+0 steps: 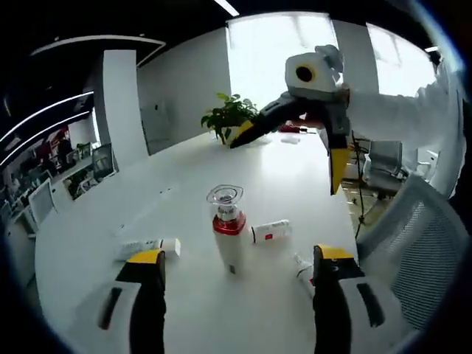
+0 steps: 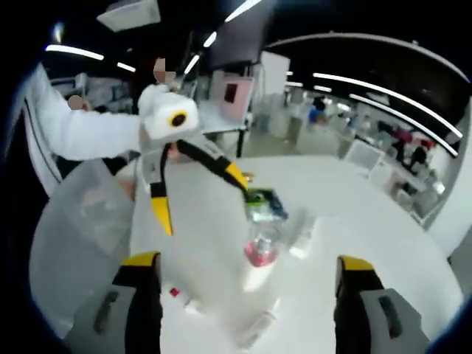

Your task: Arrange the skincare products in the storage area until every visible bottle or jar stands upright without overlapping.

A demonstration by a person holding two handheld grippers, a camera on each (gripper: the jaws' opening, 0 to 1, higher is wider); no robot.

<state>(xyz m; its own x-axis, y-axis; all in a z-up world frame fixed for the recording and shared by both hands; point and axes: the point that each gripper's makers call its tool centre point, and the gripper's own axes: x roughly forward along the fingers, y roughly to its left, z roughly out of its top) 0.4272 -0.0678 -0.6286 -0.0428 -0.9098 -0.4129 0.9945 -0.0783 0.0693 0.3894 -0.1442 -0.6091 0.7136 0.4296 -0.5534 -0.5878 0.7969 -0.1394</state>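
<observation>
White bottle (image 1: pixel 228 234) with red collar and clear cap, set upright mid-table, small white tube (image 1: pixel 270 231) laid flat just beside it, second white tube (image 1: pixel 150 247) laid flat apart on the other side, the bottle (image 2: pixel 260 254) seen blurred in the right gripper view.

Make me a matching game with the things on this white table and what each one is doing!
Things:
1. bottle with the red collar
2. small white tube
3. potted plant
4. right claw

States:
A. lying on its side
B. open, raised above the table
C. standing upright
D. at the far end of the table

Pairs: 1-C, 2-A, 3-D, 4-B
</observation>
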